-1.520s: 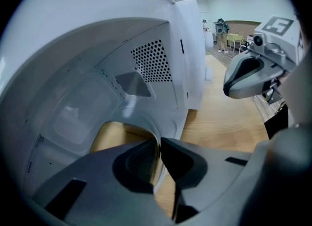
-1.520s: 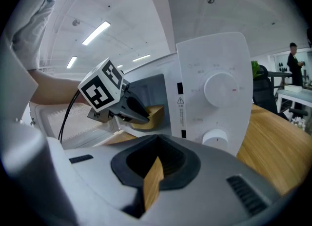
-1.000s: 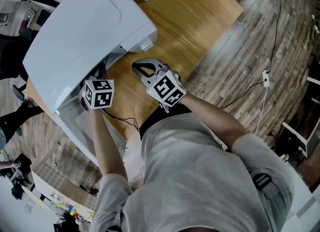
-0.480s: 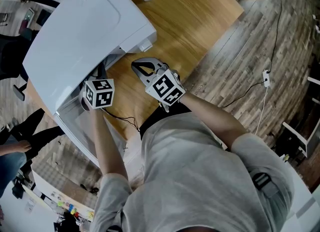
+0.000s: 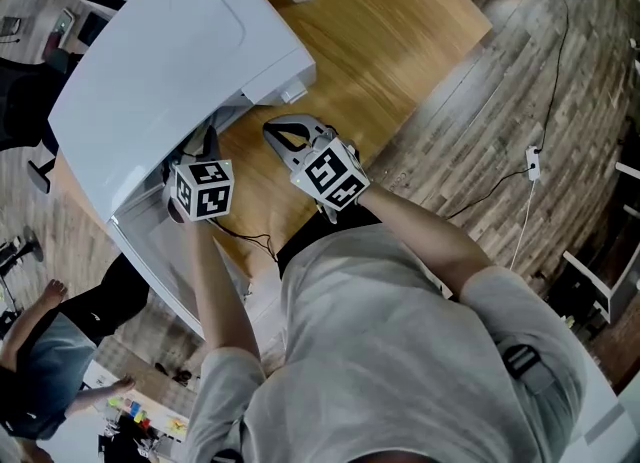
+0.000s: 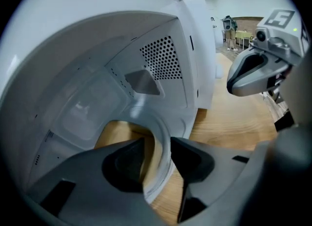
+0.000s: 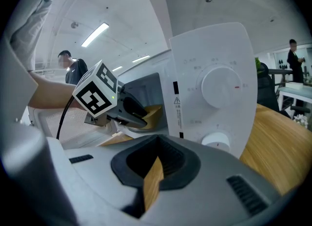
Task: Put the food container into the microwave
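Wooden table (image 5: 400, 41); microwave (image 5: 170, 61) at its left edge, door open. Inside cavity: container (image 6: 161, 171). Jaws of left gripper (image 6: 157, 139) just opened, rim loose between them. Jaws of right gripper (image 7: 156, 159) together, empty. Placement judged done; next: back left gripper off without snagging rim.

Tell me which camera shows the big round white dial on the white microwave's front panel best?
The right gripper view: the big round white dial faces it squarely. The head view looks down on the white microwave's top, hiding the dial. The left gripper view looks into the oven cavity; no dial shows.
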`<move>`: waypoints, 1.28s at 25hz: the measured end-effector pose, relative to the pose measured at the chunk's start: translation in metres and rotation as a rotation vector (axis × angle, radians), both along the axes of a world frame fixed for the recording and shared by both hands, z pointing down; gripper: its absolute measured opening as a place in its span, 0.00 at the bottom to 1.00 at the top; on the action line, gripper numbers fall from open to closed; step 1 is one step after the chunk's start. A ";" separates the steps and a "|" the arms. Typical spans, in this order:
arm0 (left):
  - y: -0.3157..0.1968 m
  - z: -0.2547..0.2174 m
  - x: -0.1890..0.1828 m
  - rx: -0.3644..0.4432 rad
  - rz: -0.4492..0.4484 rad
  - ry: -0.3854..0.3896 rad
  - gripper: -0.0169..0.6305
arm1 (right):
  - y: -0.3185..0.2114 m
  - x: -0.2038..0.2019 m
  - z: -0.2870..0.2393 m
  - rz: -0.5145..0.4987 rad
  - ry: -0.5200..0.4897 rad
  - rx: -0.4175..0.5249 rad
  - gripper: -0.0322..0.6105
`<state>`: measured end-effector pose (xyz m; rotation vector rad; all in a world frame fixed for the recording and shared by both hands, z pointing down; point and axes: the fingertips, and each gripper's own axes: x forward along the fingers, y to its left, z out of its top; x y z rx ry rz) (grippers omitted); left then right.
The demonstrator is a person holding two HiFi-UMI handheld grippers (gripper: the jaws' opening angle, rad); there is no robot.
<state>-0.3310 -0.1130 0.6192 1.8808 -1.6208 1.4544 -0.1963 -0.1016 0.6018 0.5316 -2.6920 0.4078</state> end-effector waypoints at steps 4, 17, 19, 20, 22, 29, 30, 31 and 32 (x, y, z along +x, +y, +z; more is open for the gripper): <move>0.007 -0.006 0.004 0.019 -0.024 0.000 0.31 | 0.000 0.001 -0.002 -0.007 -0.005 0.010 0.06; 0.039 -0.027 0.011 0.088 -0.137 0.076 0.31 | 0.017 -0.008 -0.013 -0.086 0.007 0.037 0.06; 0.046 -0.027 0.014 0.102 -0.181 0.136 0.30 | 0.021 -0.011 -0.018 -0.101 -0.001 0.043 0.06; 0.049 -0.026 0.016 0.111 -0.208 0.175 0.30 | 0.022 -0.012 -0.020 -0.106 -0.001 0.046 0.06; 0.057 -0.027 0.021 0.135 -0.264 0.249 0.28 | 0.023 -0.013 -0.022 -0.114 0.002 0.051 0.06; 0.081 -0.036 0.025 0.239 -0.435 0.374 0.16 | 0.027 -0.017 -0.039 -0.160 0.001 0.095 0.06; 0.084 -0.038 0.026 0.258 -0.456 0.378 0.14 | 0.027 -0.019 -0.041 -0.176 -0.003 0.102 0.06; 0.086 -0.040 0.028 0.275 -0.474 0.386 0.12 | 0.028 -0.020 -0.043 -0.193 -0.005 0.107 0.06; 0.089 -0.043 0.031 0.288 -0.490 0.398 0.11 | 0.030 -0.022 -0.045 -0.207 -0.007 0.108 0.06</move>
